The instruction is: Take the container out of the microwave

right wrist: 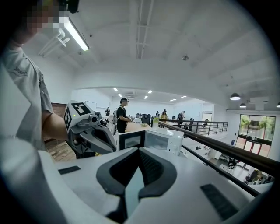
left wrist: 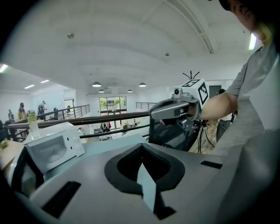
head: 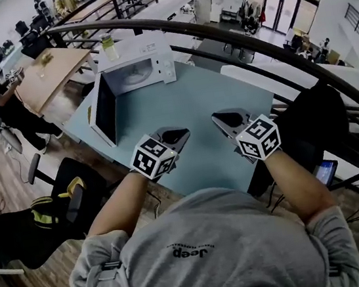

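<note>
L gripper [head: 175, 135] & R gripper [head: 229, 120], jaws pressed together, nothing held, above teal table [head: 193, 101]; microwave [head: 137, 51] beyond w/ door open

A pale blue table [head: 197, 130] carries a single thing directly on its top: a white microwave [head: 139, 69]. In the head view it stands at the far end, about 11 o'clock from the table's middle, close to the far edge. Its door [head: 104, 110] is swung wide open toward 8 o'clock and stands upright along the table's left edge, dark inner face turned to the tabletop.
</note>
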The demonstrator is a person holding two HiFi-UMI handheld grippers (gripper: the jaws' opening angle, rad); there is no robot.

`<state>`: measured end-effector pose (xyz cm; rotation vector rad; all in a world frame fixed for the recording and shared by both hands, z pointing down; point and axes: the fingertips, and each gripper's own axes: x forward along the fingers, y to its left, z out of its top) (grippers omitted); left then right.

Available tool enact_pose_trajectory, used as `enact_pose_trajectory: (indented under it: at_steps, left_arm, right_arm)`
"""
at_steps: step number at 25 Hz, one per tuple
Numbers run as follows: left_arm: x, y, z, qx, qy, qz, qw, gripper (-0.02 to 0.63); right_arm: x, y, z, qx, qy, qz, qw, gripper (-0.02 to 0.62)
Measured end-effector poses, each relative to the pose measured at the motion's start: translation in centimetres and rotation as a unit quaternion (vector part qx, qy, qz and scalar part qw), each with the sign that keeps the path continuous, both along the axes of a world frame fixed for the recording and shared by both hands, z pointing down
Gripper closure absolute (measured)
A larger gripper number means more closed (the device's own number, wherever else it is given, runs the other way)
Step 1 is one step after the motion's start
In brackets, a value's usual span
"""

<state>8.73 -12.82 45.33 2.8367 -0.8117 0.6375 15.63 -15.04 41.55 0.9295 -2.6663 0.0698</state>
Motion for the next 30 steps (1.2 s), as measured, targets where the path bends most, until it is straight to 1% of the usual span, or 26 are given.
enact_pose_trajectory:
  at_steps: [4,8,11,14,20,24,26,30]
  left_arm:
    - [-0.3,-0.4,1.1,-0.006,0.013,0.018,0.9997,0.588]
    - [-1.2,-0.3,2.1,-0.017,0.022,0.038,0.9989,0.588]
    - [-2.3,0.2,2.7,-0.018,0.022,0.055,0.9981,0.588]
    - [-4.3,0.2,3.5,-0.022,0.023,0.062,0.9975,0.588]
    - [-9.0,0.2,5.2,-0.05,0.032,0.055,0.9967,0.588]
    - [-11.6,0.2,5.9,-0.064,0.028,0.042,0.9966,0.588]
    - [-12.1,0.4,5.9,-0.062,0.023,0.034,0.9972,0.588]
    - [-12.7,1.4,5.7,-0.049,0.011,0.003,0.9987,0.588]
  right_arm:
    - [0.5,-0.1,0.9,-0.013,0.002,0.024,1.0,0.578]
    - [0.1,0.1,2.0,-0.028,0.005,0.043,0.999,0.577]
    - [-0.4,0.1,2.8,-0.046,-0.006,0.064,0.997,0.577]
    - [-1.6,-0.5,3.4,-0.059,-0.014,0.078,0.995,0.577]
    - [-4.3,-1.3,3.7,-0.074,-0.036,0.096,0.992,0.577]
    - [-5.9,-1.4,4.6,-0.088,-0.06,0.104,0.989,0.577]
    - [-6.7,-1.6,5.0,-0.093,-0.065,0.094,0.989,0.577]
    - [-8.0,-1.8,5.4,-0.093,-0.06,0.051,0.993,0.577]
